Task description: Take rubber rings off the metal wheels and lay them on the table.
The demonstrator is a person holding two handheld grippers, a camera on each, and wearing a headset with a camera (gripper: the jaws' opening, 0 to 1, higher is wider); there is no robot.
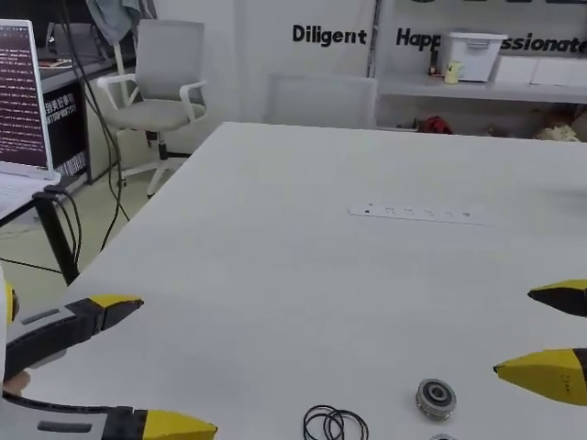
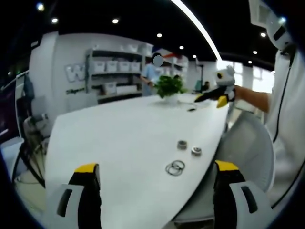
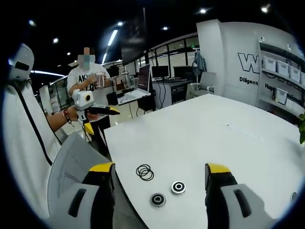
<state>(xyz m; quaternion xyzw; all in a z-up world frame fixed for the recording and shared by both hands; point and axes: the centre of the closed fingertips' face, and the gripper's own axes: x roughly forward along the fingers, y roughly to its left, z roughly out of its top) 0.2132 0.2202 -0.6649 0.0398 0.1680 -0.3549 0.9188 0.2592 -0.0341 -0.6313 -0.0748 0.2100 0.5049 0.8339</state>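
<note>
- Two metal wheels are lying flat on the white table [image 1: 275, 238] near its front edge, with their centre holes pointing straight up. Being round, they are showing no long axis.
- The far wheel [image 1: 436, 397] is sitting a little further in from the edge, and the near wheel [image 3: 157, 199] is lying just beside it. Both are looking dark round the outside and bright in the middle.
- The rubber rings [image 1: 335, 423] are lying flat in a small overlapping bunch, near the wheels but not touching them, on their left in the head view.
- The left gripper [image 1: 179, 364] is hanging over the table's front left corner, with its jaws pointing right across the tabletop. The jaws are standing wide apart and gripping nothing.
- The right gripper [image 1: 513, 332] is showing at the right edge of the head view, with its jaws pointing left, above and beside the far wheel. Its jaws are also gaping wide and holding nothing.
- In each gripper view the person is holding the other gripper out on an outstretched forearm, raised off the tabletop.
- An office chair [image 1: 165, 87] is standing beyond the table's far left side.
</note>
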